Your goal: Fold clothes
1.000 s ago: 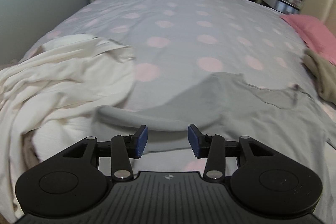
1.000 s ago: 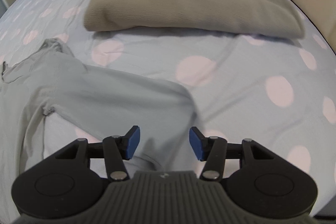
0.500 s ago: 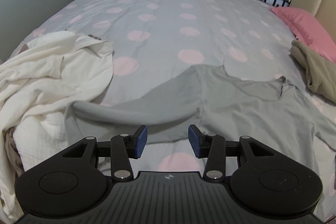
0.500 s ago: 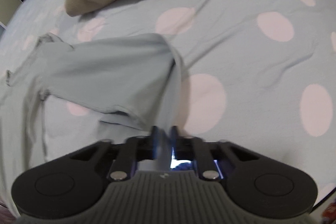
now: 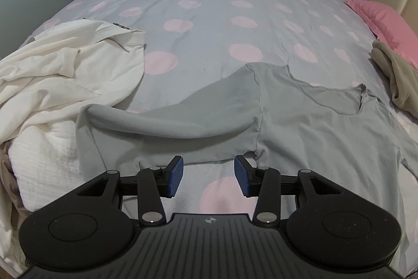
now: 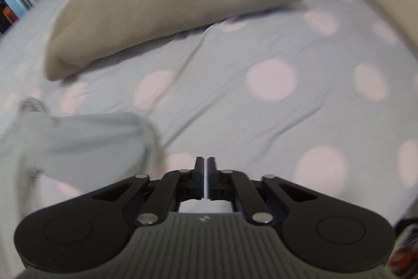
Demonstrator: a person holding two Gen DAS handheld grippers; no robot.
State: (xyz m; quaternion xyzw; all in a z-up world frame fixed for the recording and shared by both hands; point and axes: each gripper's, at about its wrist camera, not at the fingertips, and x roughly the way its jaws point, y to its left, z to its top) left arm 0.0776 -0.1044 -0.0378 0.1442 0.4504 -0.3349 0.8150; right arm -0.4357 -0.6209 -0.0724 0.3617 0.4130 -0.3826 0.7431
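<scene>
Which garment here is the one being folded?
Start from the polka-dot bedspread. Just past the left gripper lies the grey shirt, spread flat with one sleeve folded across. Unlike the crumpled white clothes or the tan blanket, it is grey.

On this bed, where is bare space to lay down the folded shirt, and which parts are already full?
Free: the wide dotted cover beyond the grey shirt, between the white clothes and the pink pillow. Also the strip between the shirt's sleeve and the tan blanket. Crowded: the near left edge with white clothes, and the right side by the blanket.
</scene>
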